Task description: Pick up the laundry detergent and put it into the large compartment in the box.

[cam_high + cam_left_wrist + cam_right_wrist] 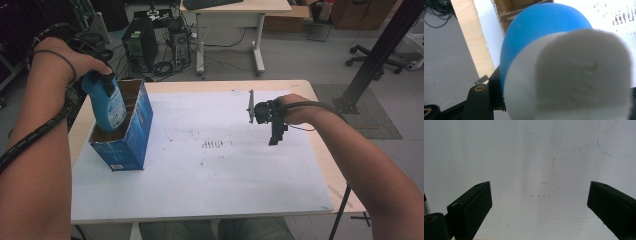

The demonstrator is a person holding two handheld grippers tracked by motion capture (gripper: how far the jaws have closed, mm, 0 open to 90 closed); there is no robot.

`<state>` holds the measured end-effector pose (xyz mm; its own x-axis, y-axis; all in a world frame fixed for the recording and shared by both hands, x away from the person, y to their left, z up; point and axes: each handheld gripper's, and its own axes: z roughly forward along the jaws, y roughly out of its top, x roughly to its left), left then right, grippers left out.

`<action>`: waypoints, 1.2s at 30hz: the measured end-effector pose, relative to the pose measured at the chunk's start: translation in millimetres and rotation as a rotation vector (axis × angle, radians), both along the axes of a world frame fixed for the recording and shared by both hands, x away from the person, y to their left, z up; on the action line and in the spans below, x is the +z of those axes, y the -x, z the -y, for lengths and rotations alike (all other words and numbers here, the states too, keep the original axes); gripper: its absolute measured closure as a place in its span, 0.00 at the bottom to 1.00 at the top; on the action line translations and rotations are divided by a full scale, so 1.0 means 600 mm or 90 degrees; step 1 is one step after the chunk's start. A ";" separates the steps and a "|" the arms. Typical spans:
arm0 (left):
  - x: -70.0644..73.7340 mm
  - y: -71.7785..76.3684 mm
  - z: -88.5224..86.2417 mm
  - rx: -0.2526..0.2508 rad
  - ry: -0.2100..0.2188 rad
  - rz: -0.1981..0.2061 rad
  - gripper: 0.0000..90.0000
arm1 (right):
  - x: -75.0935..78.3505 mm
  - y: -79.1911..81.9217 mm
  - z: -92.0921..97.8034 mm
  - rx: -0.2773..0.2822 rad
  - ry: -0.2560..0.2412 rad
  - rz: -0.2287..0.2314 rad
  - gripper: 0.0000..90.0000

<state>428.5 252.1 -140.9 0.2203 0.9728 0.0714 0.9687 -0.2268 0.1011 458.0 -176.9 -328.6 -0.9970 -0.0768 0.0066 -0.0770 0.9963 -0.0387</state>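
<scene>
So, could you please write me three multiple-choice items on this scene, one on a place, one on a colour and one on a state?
1. Where is the bottle?
A. Lying flat in the middle of the white mat
B. Partly inside the open blue box
C. On the floor

2. What colour is the bottle's body?
A. Blue
B. Red
C. Green

3. How does the right gripper stand?
A. Shut on the bottle
B. Shut on the box
C. Open, holding nothing

Answers:
1 B: the high view shows its lower part down in the box's open top, near the table's left edge.
2 A: blue shows in the high view and the left gripper view.
3 C: the right gripper view shows its jaws wide apart over the bare white mat.
</scene>
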 end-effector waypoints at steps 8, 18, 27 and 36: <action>-0.020 -0.004 -0.004 0.001 0.004 -0.006 0.43 | -0.002 0.000 -0.001 0.002 -0.001 -0.001 0.07; -0.039 -0.005 -0.010 0.017 0.004 -0.008 0.43 | -0.002 0.000 -0.001 0.002 -0.001 0.000 0.07; -0.068 -0.004 -0.010 0.021 0.008 -0.015 0.43 | -0.005 -0.001 -0.001 0.005 -0.006 -0.002 0.07; -0.103 -0.005 -0.013 0.028 0.008 -0.022 0.43 | -0.005 0.000 0.002 0.002 -0.006 -0.002 0.07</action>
<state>431.5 259.8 -203.0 0.1792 0.9824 0.0526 0.9808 -0.1825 0.0691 458.1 -178.1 -331.3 -0.9967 -0.0807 0.0096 -0.0810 0.9963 -0.0288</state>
